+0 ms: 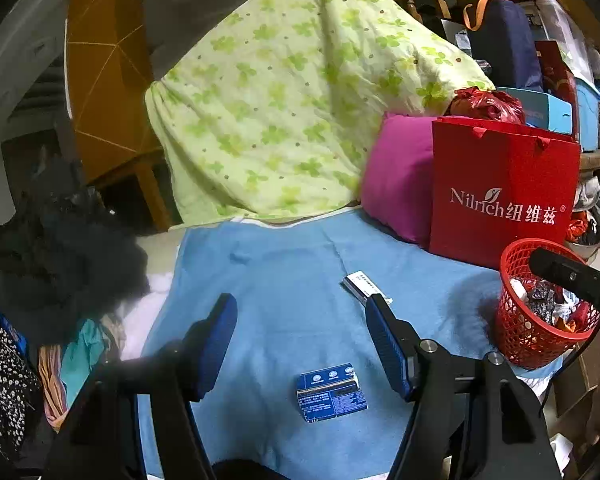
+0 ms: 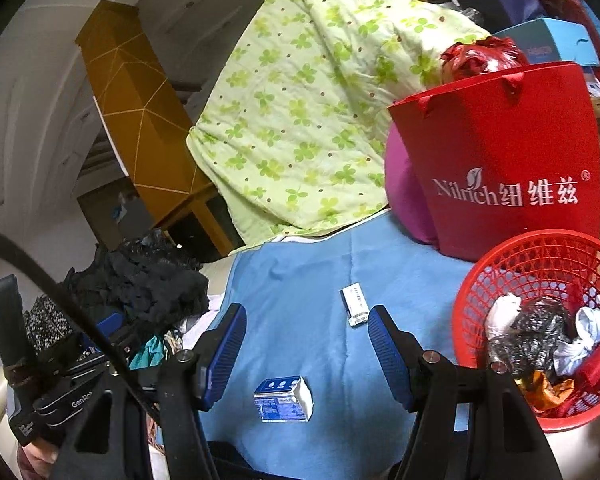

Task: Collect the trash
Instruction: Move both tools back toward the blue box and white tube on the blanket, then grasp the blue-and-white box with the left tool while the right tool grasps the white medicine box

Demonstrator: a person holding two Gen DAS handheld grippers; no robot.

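Note:
A flattened blue and white box (image 1: pixel 331 392) lies on the blue cloth (image 1: pixel 300 264), between and just below my left gripper's fingers. My left gripper (image 1: pixel 302 312) is open and empty above the cloth. A small white box (image 1: pixel 364 286) lies farther off, by its right fingertip. A red mesh basket (image 1: pixel 540 304) holding crumpled trash stands at the right. In the right wrist view, my right gripper (image 2: pixel 306 322) is open and empty; the blue box (image 2: pixel 284 400) lies below it, the white box (image 2: pixel 355 305) by its right finger, the basket (image 2: pixel 540 320) at the right.
A red Nilrich paper bag (image 1: pixel 500 188) and a magenta pillow (image 1: pixel 400 176) stand behind the basket. A green floral quilt (image 1: pixel 292 92) is piled at the back. Dark clothes (image 1: pixel 60 248) lie at the left. The left gripper's body (image 2: pixel 52 392) shows at the lower left.

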